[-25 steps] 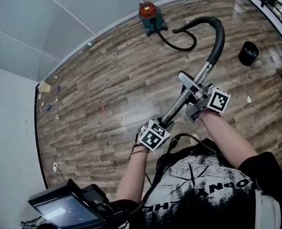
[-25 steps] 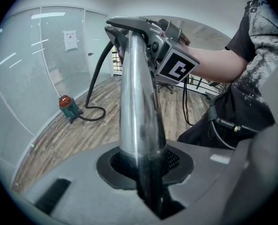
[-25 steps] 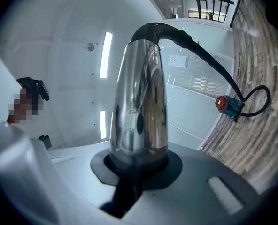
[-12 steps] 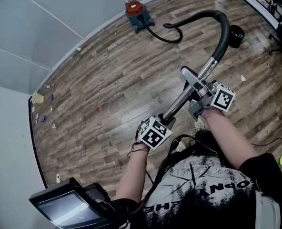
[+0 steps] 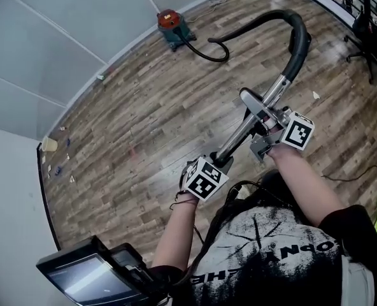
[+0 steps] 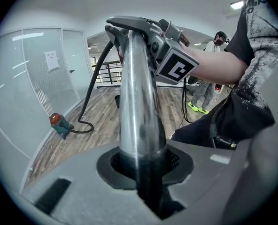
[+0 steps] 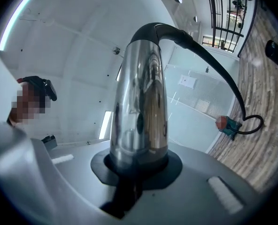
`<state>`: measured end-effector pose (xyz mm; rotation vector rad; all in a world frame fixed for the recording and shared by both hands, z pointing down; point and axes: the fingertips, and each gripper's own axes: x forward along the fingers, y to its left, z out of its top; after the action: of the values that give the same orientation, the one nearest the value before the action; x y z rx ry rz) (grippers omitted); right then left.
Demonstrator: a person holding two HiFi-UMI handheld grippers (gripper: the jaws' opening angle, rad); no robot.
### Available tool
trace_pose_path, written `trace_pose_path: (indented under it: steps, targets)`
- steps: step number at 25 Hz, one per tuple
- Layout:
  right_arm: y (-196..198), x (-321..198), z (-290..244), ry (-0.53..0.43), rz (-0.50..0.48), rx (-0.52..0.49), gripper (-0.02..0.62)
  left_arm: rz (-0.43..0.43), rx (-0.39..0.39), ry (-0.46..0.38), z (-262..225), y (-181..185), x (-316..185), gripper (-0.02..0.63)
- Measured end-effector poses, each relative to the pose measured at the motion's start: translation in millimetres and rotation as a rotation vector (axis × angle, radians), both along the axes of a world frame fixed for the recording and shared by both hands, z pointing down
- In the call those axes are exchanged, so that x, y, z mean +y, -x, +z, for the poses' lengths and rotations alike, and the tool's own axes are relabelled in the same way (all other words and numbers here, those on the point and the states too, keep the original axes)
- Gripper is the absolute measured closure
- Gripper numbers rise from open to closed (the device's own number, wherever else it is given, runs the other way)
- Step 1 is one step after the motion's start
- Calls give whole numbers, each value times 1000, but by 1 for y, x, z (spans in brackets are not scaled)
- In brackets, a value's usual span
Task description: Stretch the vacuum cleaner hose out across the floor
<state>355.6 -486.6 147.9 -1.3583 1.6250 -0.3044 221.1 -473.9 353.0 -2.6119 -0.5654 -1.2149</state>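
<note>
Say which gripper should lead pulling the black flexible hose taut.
Likely right: the right gripper clamps the shiny metal tube nearer the black flexible hose; the left gripper holds its lower end.

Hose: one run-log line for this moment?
left gripper: shut on metal tube | right gripper: shut on metal tube | hose: arched, looped near vacuum cleaner | stretch: unfinished
</note>
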Motion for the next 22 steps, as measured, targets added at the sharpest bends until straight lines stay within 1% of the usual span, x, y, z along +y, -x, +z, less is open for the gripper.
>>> trace_pose_path:
  steps: [4,8,14,18,20,22]
  targets:
    - [7,25,-15,-50,-20,30,543,-12,24,-33,-11,1,20,517]
    - [8,60,-30,-58,-31,41,543,-35,44,-59,-25,-1,52,517]
    - [9,138,-36,-63,-78,51,541,-77,43,-53,-30,-1,137,517]
    - [9,207,-19,-63,-102,24,541,-107,27,-61,-15,3,209,517]
    - [10,225,-15,-60,-108,12,541,-111,13,-60,-14,6,228,517]
    - [11,232,-16,-50,-106,1,541,-109,-1,-49,-17,10,237,517]
